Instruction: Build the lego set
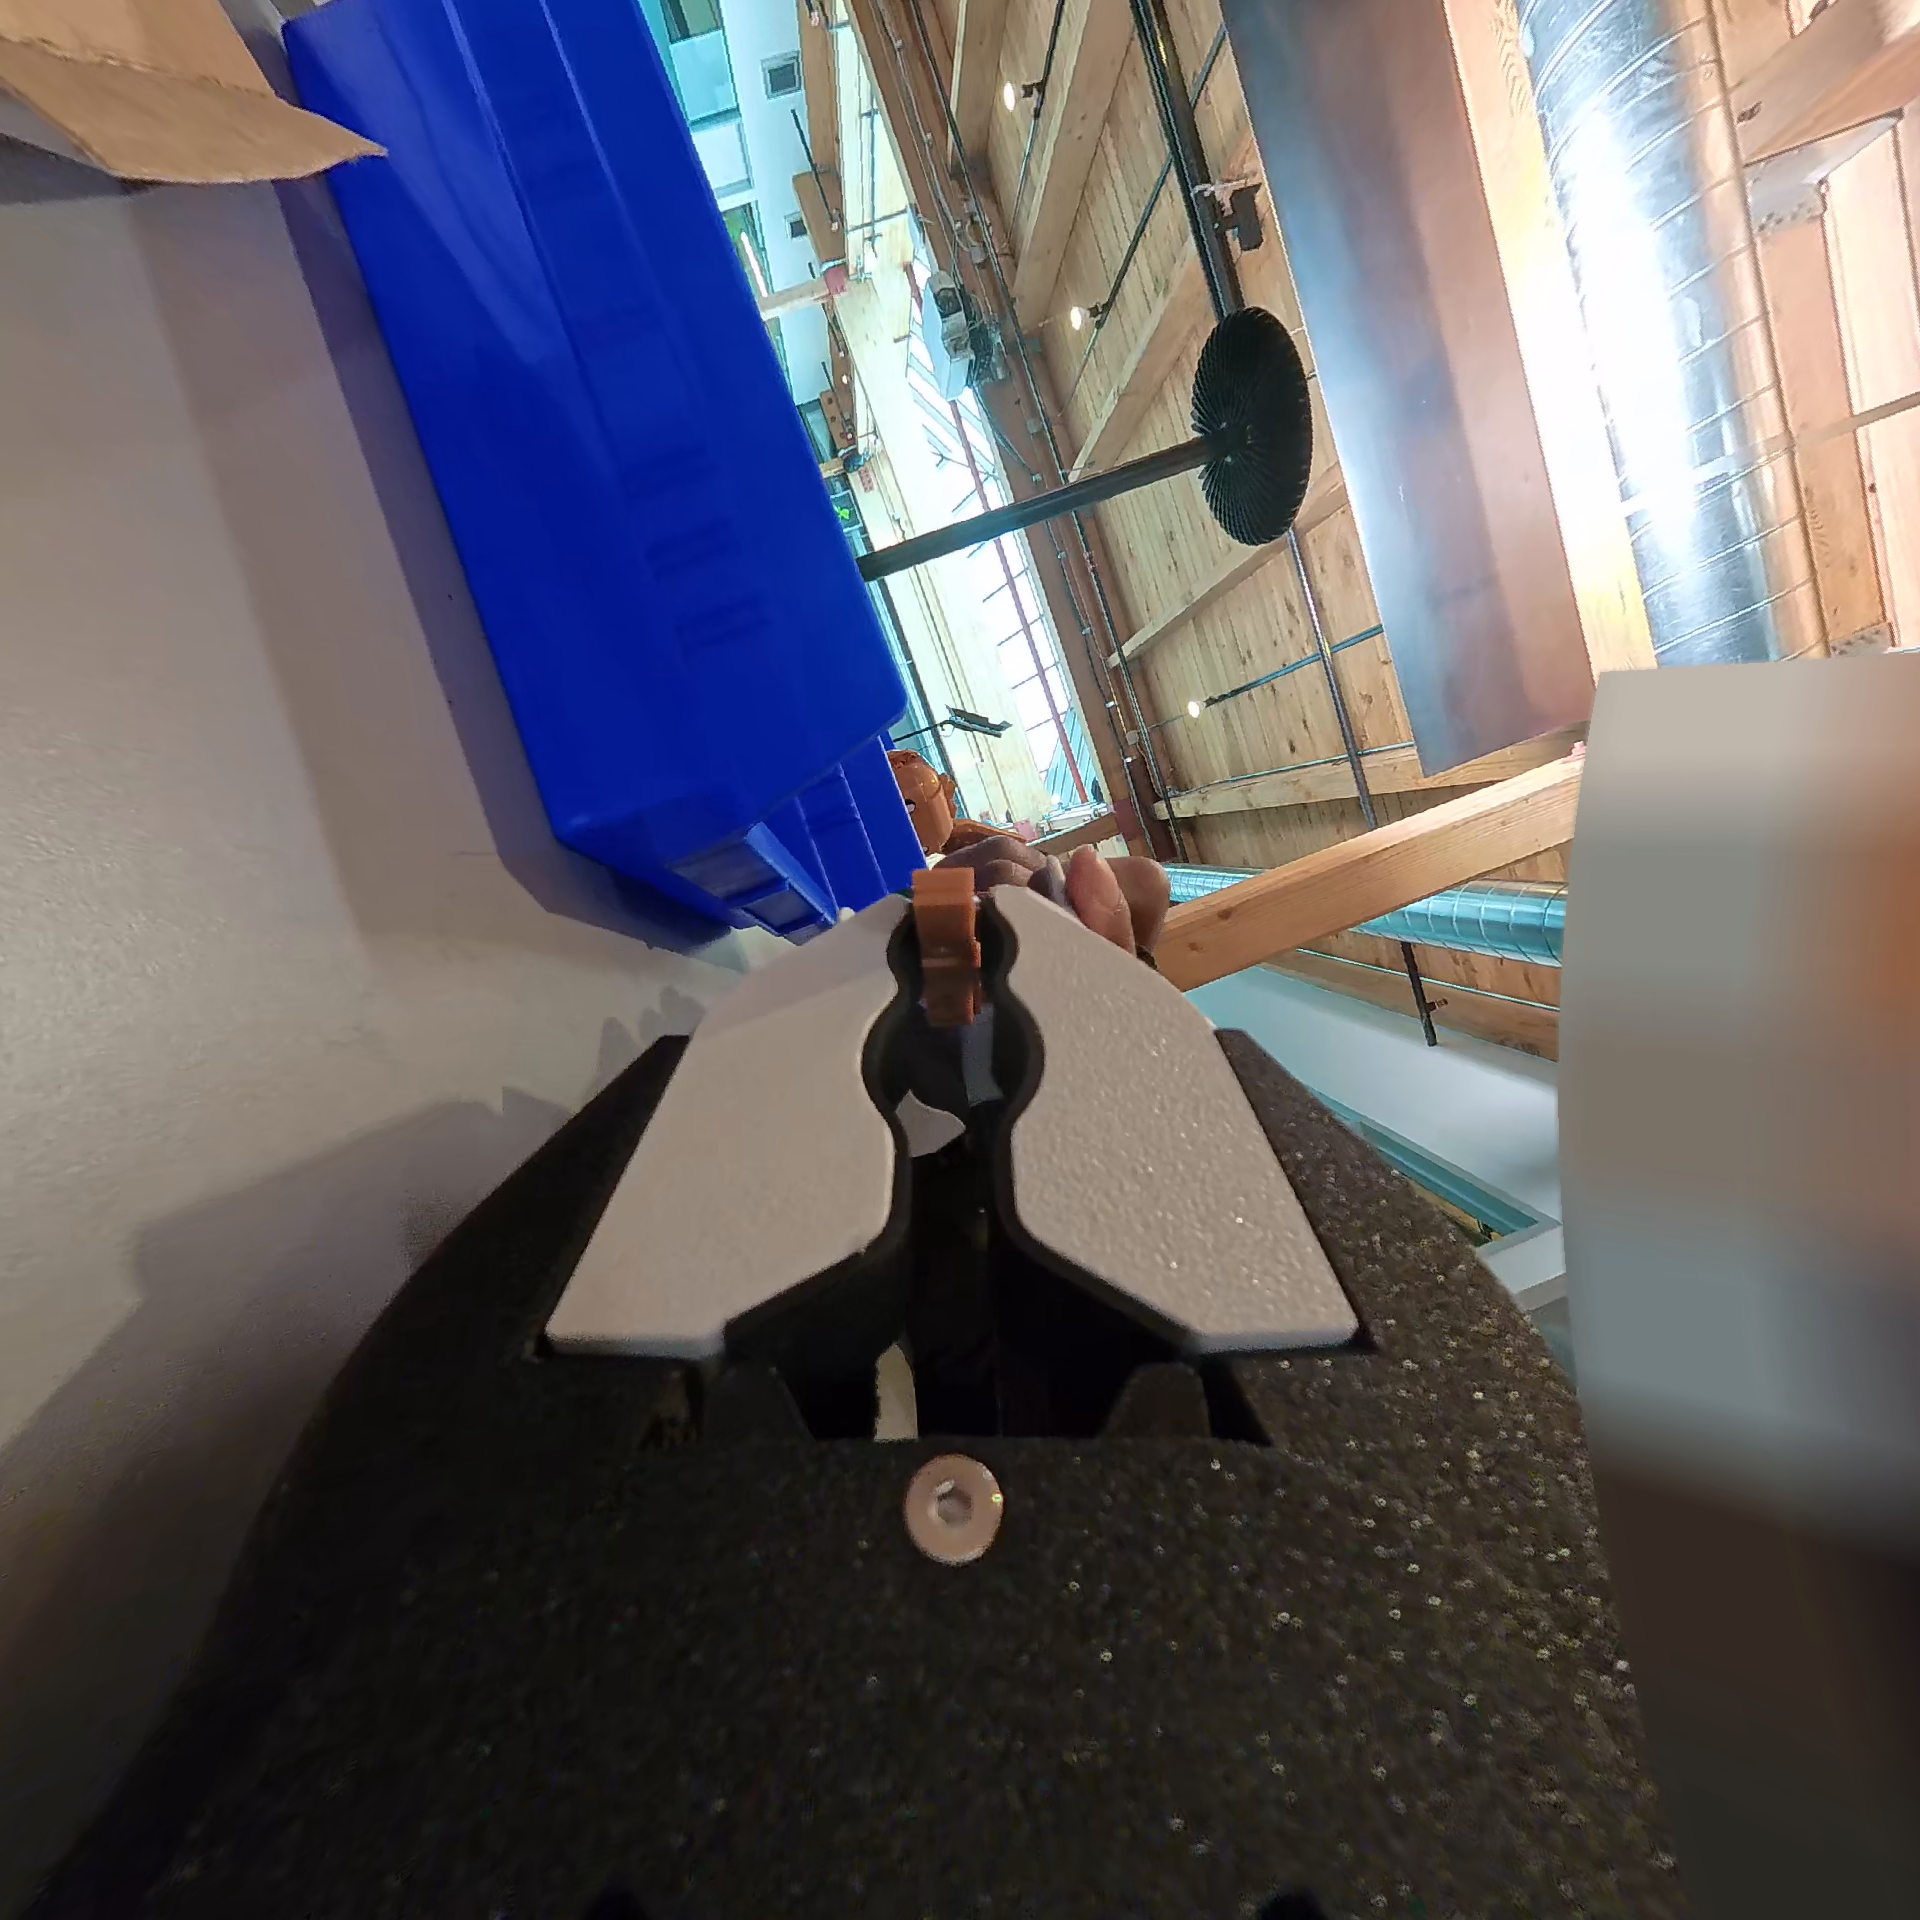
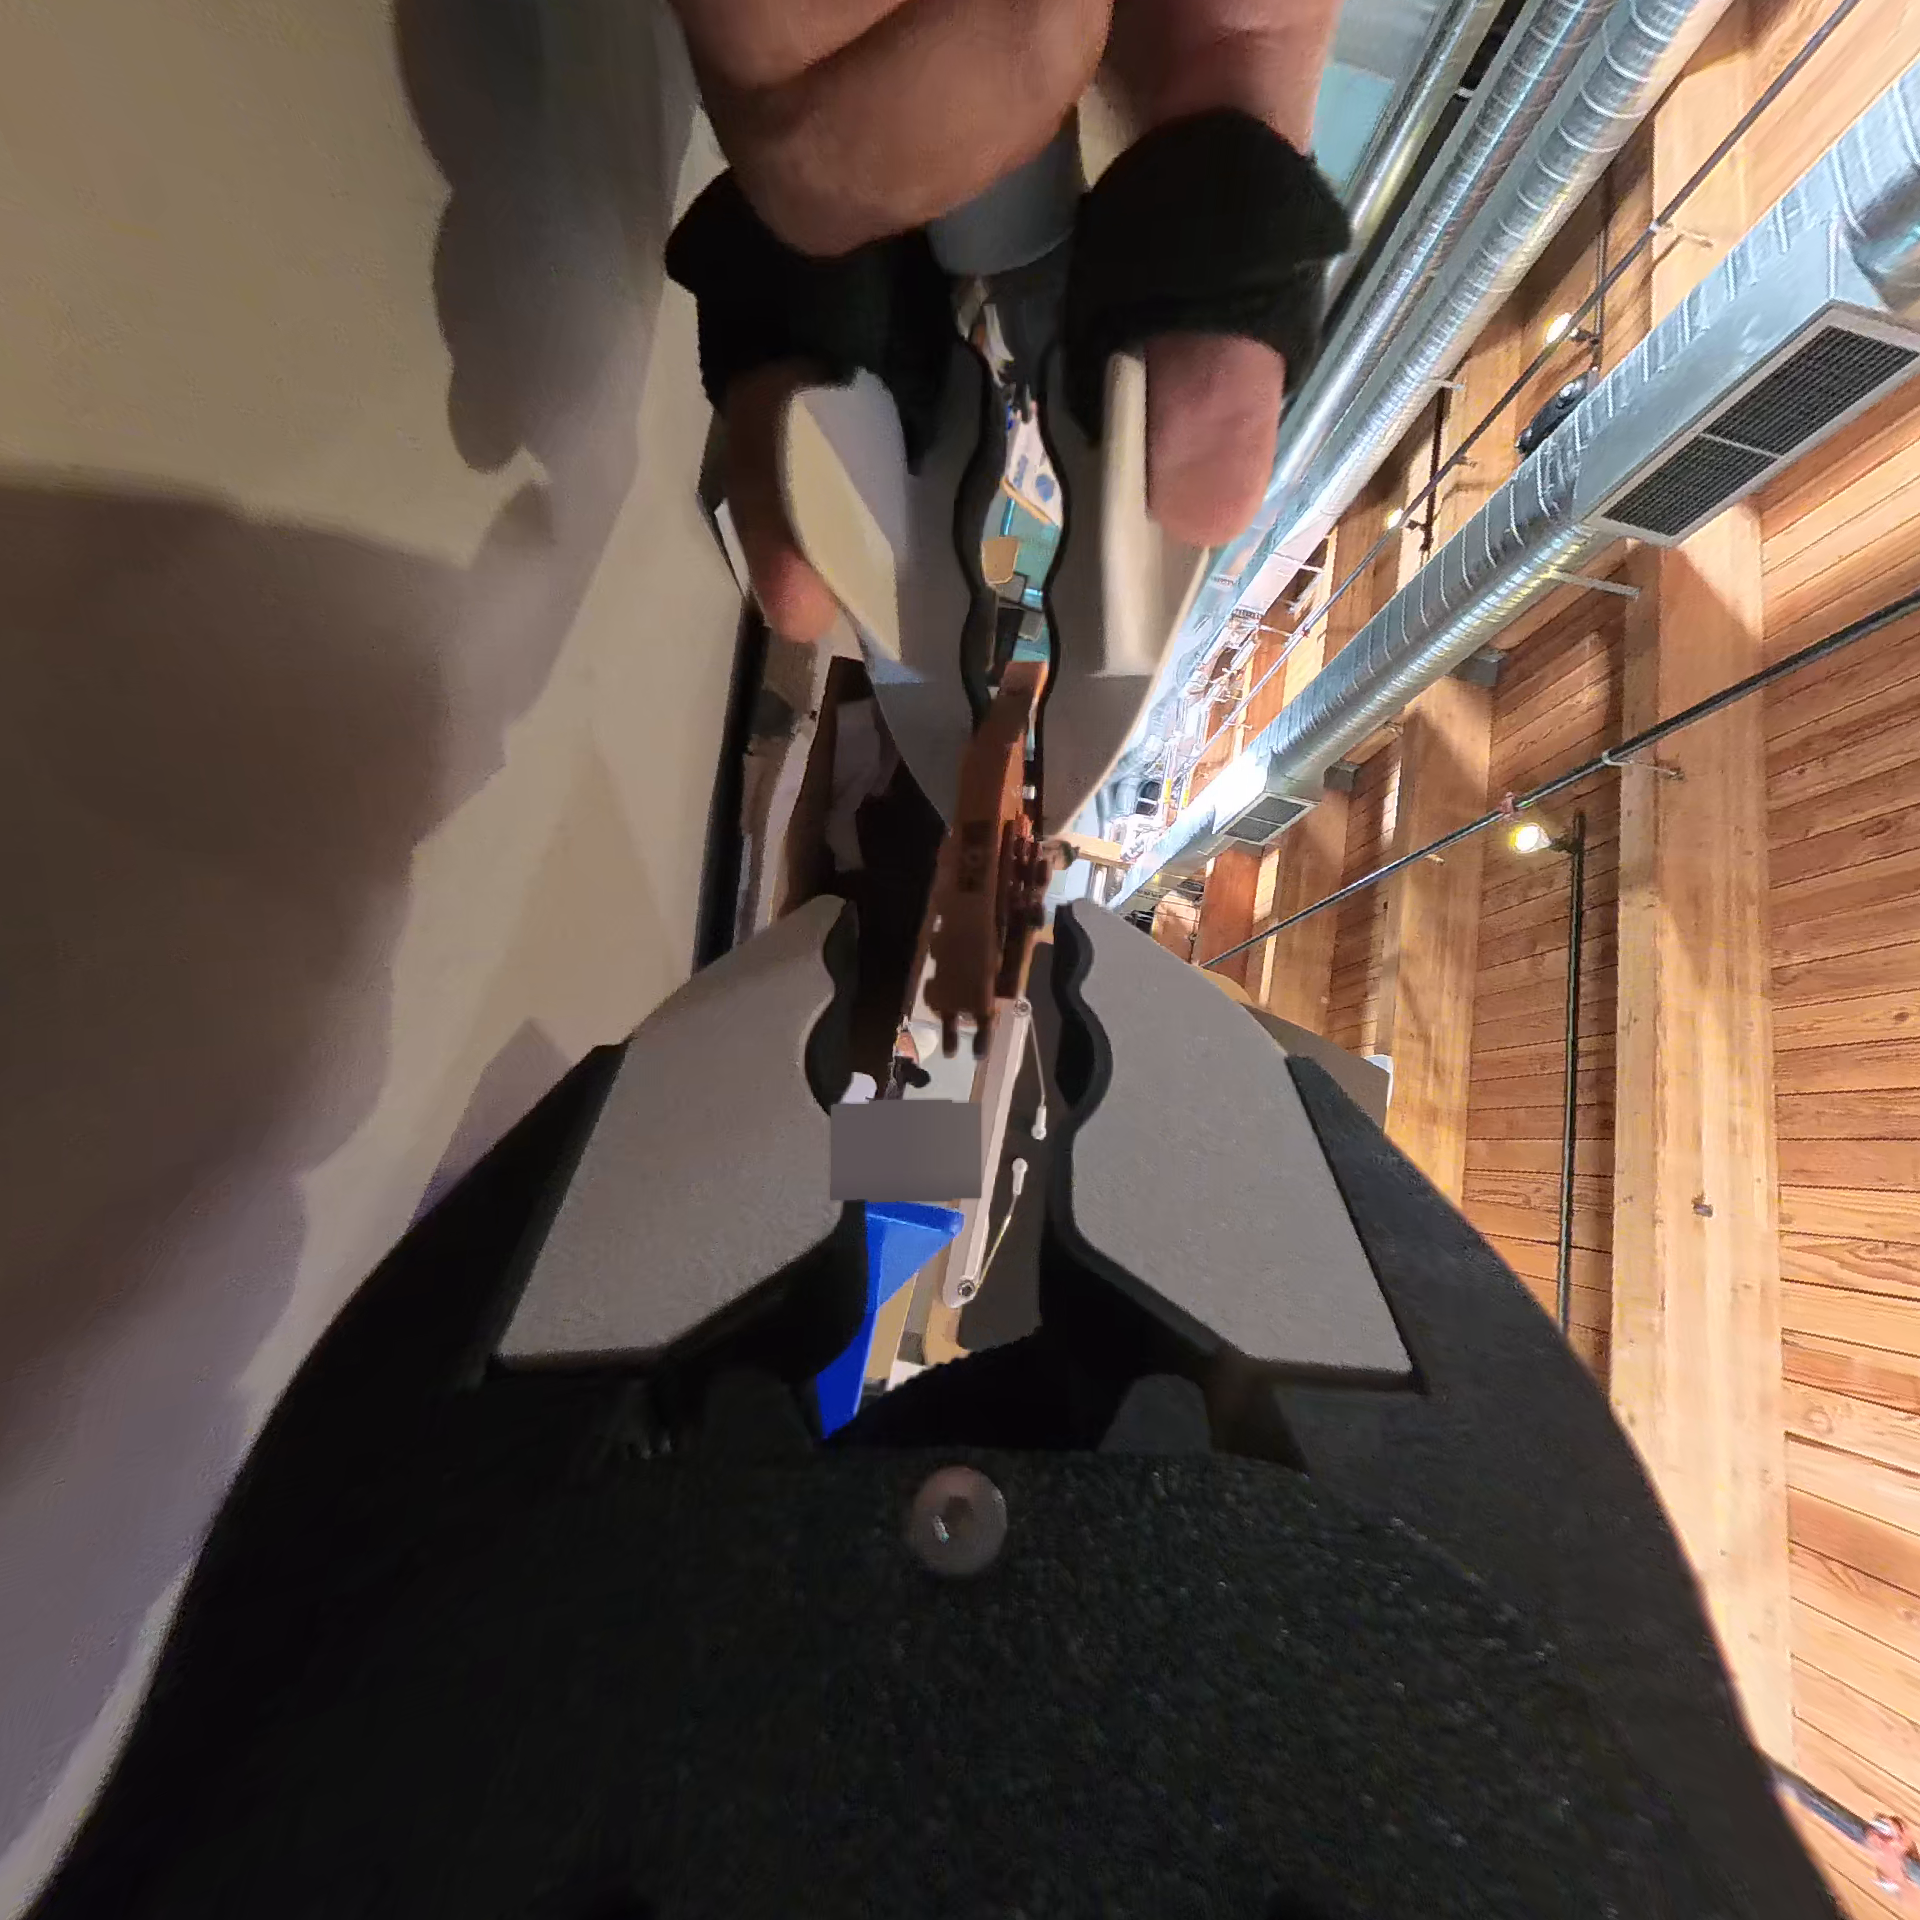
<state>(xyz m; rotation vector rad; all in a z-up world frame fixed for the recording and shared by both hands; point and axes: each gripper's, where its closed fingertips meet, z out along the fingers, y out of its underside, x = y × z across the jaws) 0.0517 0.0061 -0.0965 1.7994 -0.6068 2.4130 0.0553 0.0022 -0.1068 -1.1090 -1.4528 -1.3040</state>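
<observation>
The left gripper [image 1: 948, 914] has its fingers drawn narrow, pads pressed on a small brown plastic piece [image 1: 943, 951], flat and notched, which juts past the tips. In the right wrist view the same brown piece [image 2: 982, 883] reaches down between the right gripper's [image 2: 951, 935] wide-parted fingers, with daylight on both sides. Grey textured shells back wavy black pads. Beyond the left fingers lie glossy blue bins [image 1: 623, 468] on a pale worktop [image 1: 208, 727].
</observation>
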